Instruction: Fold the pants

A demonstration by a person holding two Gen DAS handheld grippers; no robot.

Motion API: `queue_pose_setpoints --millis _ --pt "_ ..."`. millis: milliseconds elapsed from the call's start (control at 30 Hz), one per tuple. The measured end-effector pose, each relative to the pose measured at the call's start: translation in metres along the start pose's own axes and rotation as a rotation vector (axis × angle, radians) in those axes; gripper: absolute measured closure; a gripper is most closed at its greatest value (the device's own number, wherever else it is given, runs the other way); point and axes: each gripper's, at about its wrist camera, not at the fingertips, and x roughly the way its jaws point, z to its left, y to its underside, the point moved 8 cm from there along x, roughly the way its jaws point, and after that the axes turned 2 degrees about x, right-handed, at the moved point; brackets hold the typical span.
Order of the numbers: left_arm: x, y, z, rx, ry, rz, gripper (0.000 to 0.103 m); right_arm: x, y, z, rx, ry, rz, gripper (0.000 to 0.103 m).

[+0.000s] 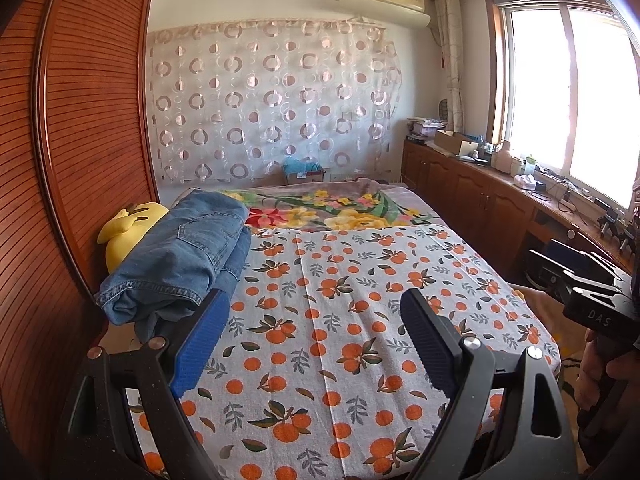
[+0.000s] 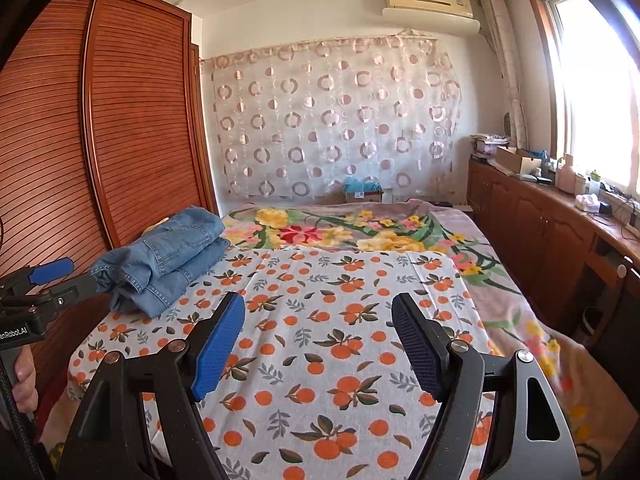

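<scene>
Blue denim pants [image 1: 180,256] lie folded in a thick bundle at the bed's left edge, by the wardrobe; the right wrist view shows the pants [image 2: 168,260] at left too. My left gripper [image 1: 316,308] hovers open over the orange-print sheet [image 1: 340,320], its left blue pad just right of the bundle, nothing between the fingers. My right gripper [image 2: 318,312] is open as well, above the sheet [image 2: 320,340], well right of the pants. The left gripper [image 2: 60,276] shows at that view's left edge, the right gripper's body at the left view's right edge.
A yellow plush toy [image 1: 128,232] lies behind the pants against the slatted wooden wardrobe [image 1: 80,160]. A floral blanket [image 1: 328,208] covers the bed's far end. Low wooden cabinets [image 1: 480,200] with clutter run under the window on the right.
</scene>
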Motion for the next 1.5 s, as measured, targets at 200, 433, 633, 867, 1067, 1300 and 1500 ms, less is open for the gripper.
queue_pose_setpoints --millis 200,433,633,867,1067,1300,1500 --pt "0.0 0.0003 -0.0002 0.0 0.0 0.001 0.015 -0.0016 0.0015 0.0011 0.002 -0.002 0.0 0.025" --pt "-0.0016 -0.0004 -0.0015 0.001 0.001 0.001 0.015 -0.0017 0.0012 0.0019 0.005 -0.004 -0.001 0.025" --pt "-0.0015 -0.0002 -0.0008 0.002 0.001 0.002 0.015 -0.0016 0.0008 0.0012 0.005 -0.003 -0.003 0.025" --pt "-0.0021 -0.0001 -0.0005 0.002 0.0 0.0 0.015 -0.0014 0.0016 0.0014 0.004 -0.001 -0.001 0.025" --pt "-0.0029 0.0 -0.0013 0.001 -0.002 0.0 0.015 -0.0014 0.0022 0.002 0.004 -0.002 0.001 0.025" --pt "-0.0032 -0.0001 -0.0015 0.002 -0.002 0.0 0.015 -0.0017 0.0024 0.0027 0.004 -0.003 0.001 0.025" --pt "-0.0026 -0.0002 -0.0016 0.002 -0.002 0.001 0.015 -0.0012 0.0029 0.0027 0.005 -0.001 0.002 0.025"
